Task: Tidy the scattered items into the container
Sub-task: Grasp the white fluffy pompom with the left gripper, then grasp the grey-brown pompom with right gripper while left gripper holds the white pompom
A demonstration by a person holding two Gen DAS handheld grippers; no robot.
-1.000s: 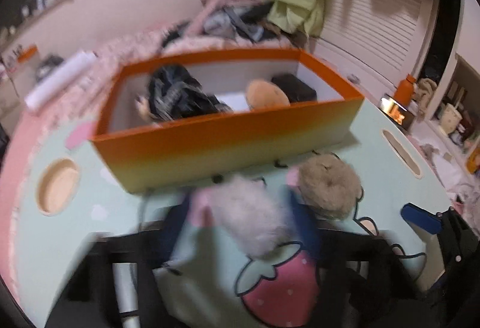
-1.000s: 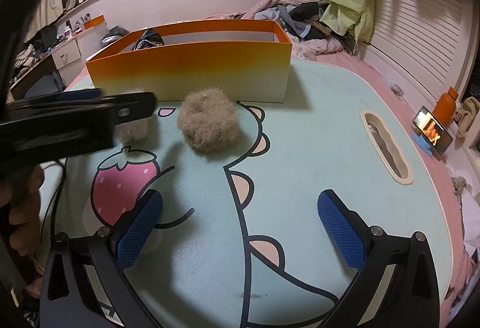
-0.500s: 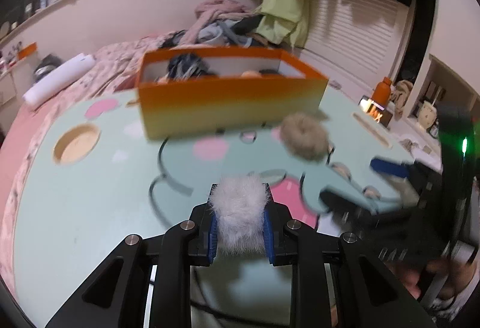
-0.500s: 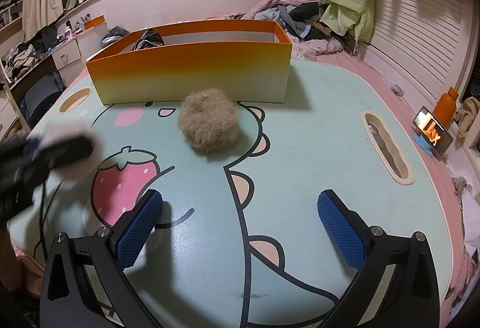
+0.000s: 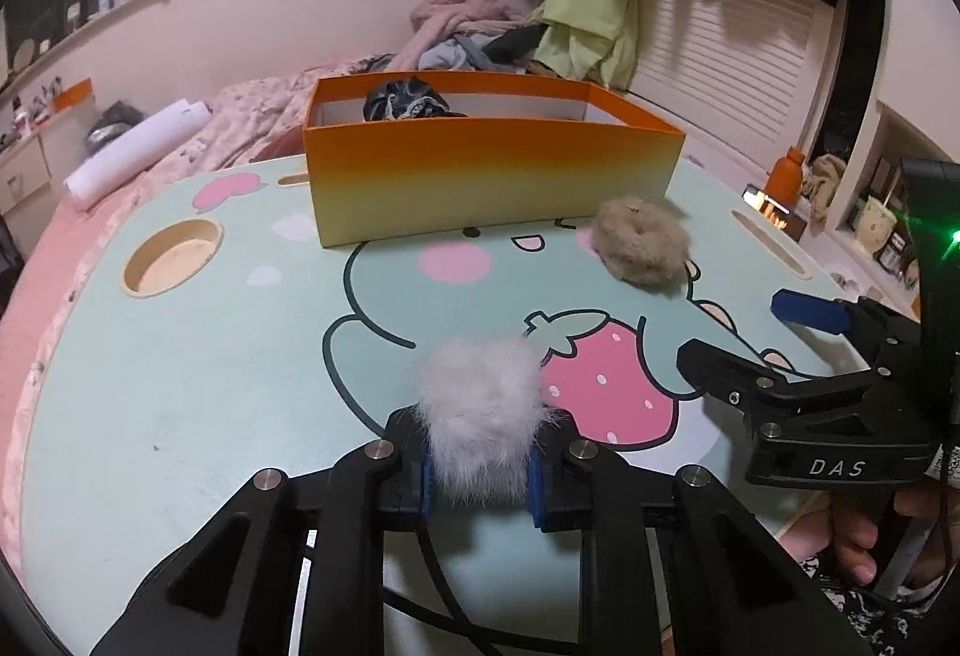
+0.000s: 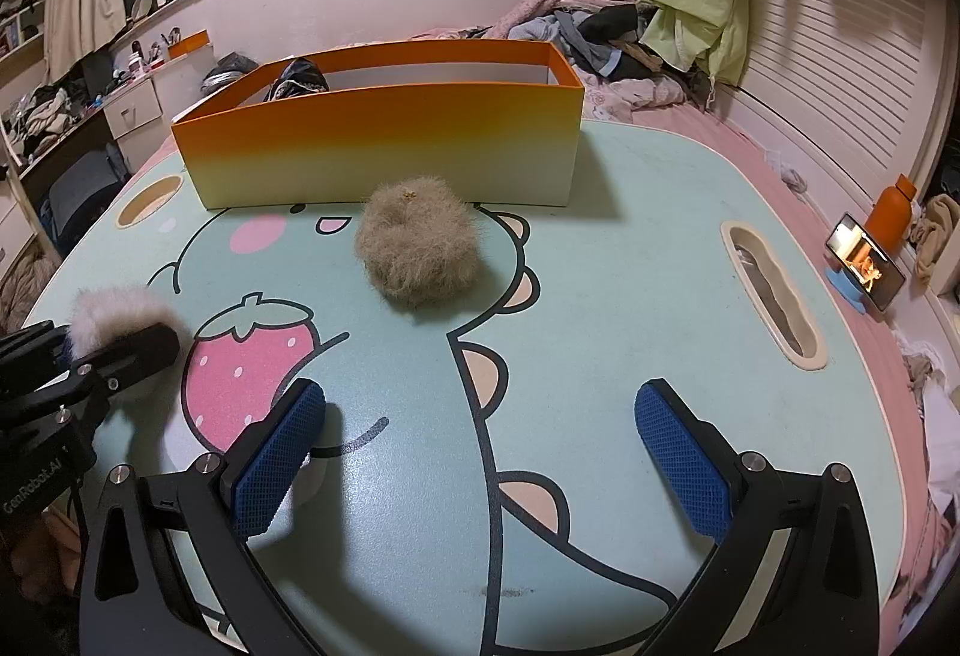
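My left gripper (image 5: 480,470) is shut on a white fluffy scrunchie (image 5: 480,410) and holds it above the near part of the table; it also shows in the right wrist view (image 6: 117,317). A beige fluffy scrunchie (image 6: 417,248) (image 5: 641,239) lies on the table in front of the orange box (image 6: 384,146) (image 5: 492,164). The box holds a dark bundled item (image 5: 408,101). My right gripper (image 6: 480,452) is open and empty, low over the table, well short of the beige scrunchie.
The table (image 6: 600,296) has a cartoon print, a round cup hole (image 5: 171,257) at the left and a long slot (image 6: 771,290) at the right. A bed with piled clothes (image 6: 600,14) lies behind. A phone (image 6: 864,269) and an orange bottle (image 6: 894,212) sit at the right.
My left gripper closed on the white scrunchie near the box and drew back with it toward the near left of the table. My right gripper has not moved.
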